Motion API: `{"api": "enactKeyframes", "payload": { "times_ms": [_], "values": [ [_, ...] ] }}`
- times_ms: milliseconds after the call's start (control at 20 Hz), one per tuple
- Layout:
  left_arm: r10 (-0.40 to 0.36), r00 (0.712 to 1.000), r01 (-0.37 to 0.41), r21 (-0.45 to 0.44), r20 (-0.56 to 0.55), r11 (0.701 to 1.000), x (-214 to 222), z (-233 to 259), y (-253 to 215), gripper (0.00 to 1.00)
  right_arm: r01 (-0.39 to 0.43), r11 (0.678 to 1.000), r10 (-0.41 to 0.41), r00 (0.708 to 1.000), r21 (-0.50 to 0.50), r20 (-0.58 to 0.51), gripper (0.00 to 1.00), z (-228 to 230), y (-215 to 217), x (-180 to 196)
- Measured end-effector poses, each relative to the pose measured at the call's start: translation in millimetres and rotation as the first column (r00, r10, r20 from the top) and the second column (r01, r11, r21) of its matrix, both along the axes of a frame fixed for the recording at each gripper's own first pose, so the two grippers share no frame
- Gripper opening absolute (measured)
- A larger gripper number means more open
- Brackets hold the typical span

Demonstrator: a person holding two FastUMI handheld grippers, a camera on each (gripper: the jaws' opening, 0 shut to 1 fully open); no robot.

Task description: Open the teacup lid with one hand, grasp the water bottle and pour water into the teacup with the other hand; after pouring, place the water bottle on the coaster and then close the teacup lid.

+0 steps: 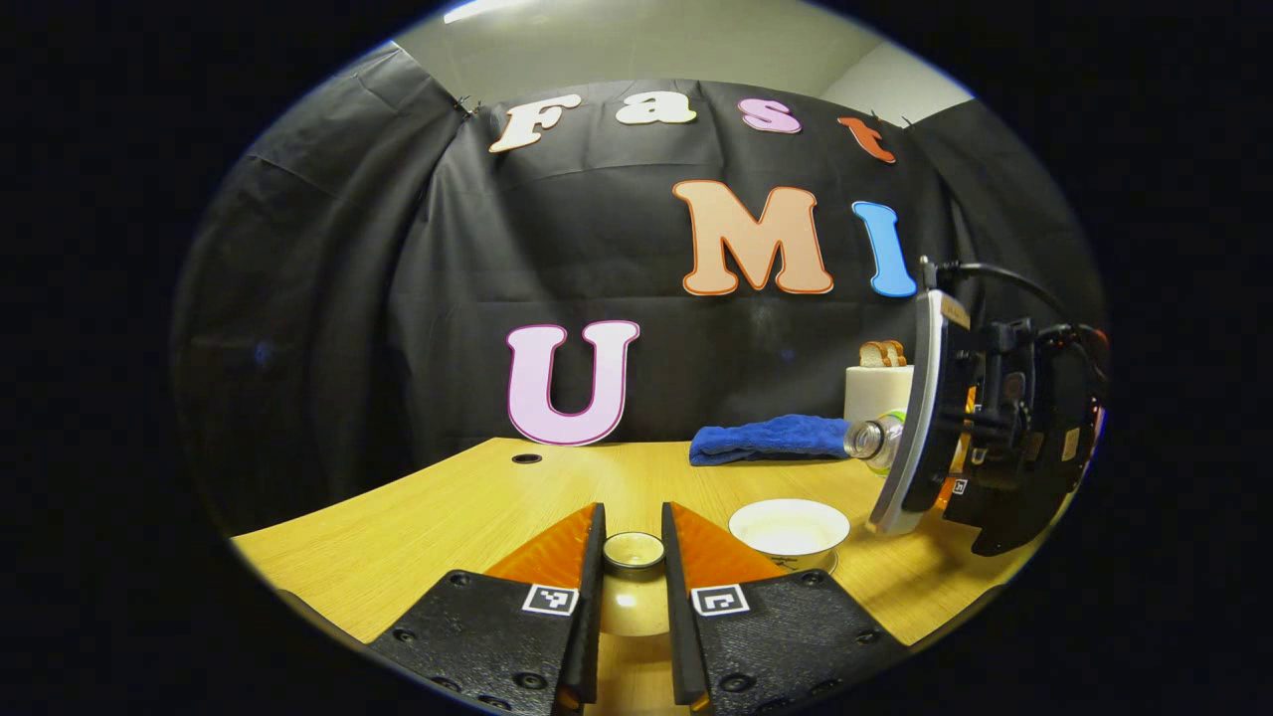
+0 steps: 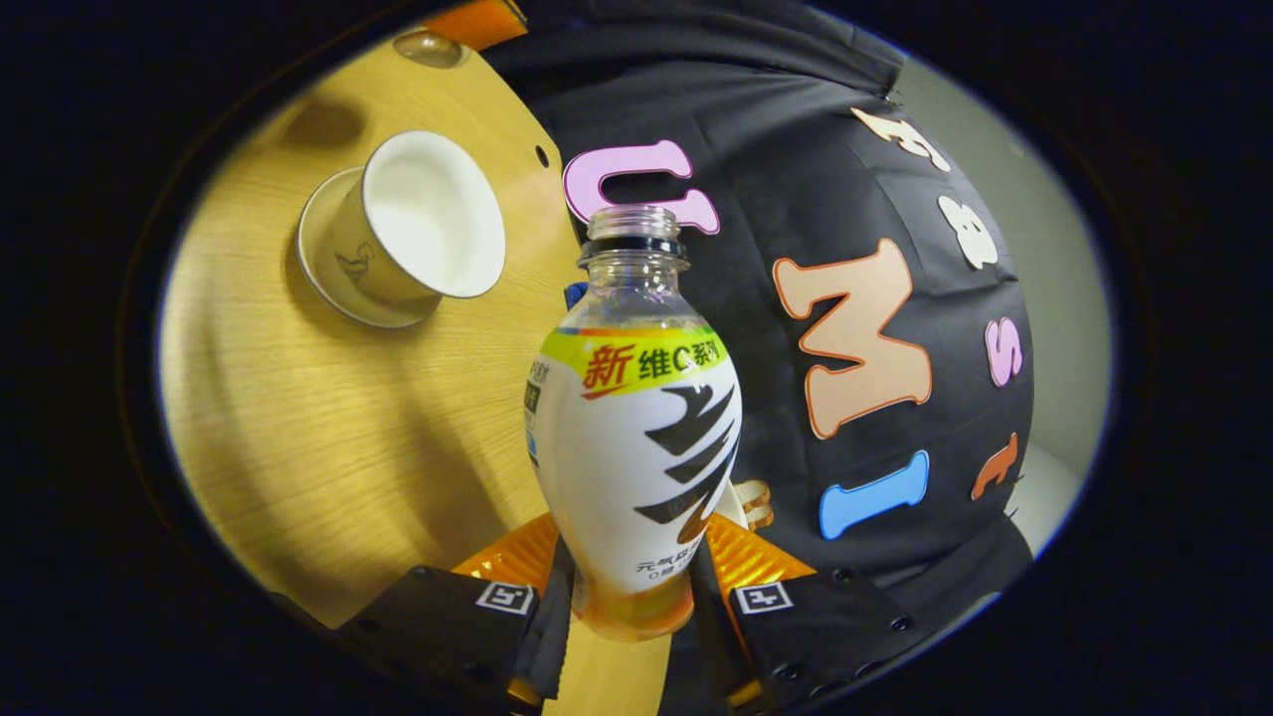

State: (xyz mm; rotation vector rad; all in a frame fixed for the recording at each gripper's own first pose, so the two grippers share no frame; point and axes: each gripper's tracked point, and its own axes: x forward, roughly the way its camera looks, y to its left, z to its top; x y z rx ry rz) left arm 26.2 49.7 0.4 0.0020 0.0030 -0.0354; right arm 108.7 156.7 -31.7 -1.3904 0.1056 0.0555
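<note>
Lid [image 1: 635, 550] sits clamped between both fingers of the left hand-held gripper [image 1: 634, 557], raised above the counter [image 1: 418, 517]. Right of it, the open teacup [image 1: 790, 528] stands on its saucer. Farther right, the right hand-held gripper [image 2: 625, 587] grips the uncapped water bottle [image 2: 636, 438] near its base, tilted with its mouth toward the teacup. Behind lies a blue cloth [image 1: 771, 439].

Two tool cams, one low and level, one rolled sideways

Left gripper view skims the table [image 1: 418, 517] toward the back wall; right gripper view (tipped over) looks down closer; both catch the teacup [image 1: 789, 529] [image 2: 418, 234].
</note>
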Motion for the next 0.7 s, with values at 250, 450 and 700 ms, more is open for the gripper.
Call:
{"api": "enactKeyframes", "payload": {
  "times_ms": [250,450,700],
  "values": [
    [0.0,1.0,0.0,0.0,-0.001,1.0,-0.5,0.6,-0.4,0.27,-0.009,0.995,0.014,0.999,-0.102,0.042,0.59,1.9,2.6,7.3],
    [0.0,1.0,0.0,-0.001,-0.002,1.0,-0.5,0.4,-0.4,0.27,-0.033,0.979,0.05,0.995,-0.2,0.082,0.59,6.2,10.2,2.7],
    [0.0,1.0,0.0,-0.003,-0.003,1.0,0.0,0.5,-0.6,0.27,-0.058,0.953,0.098,0.988,-0.297,0.123,0.57,11.4,22.6,2.4]
  ]
}}
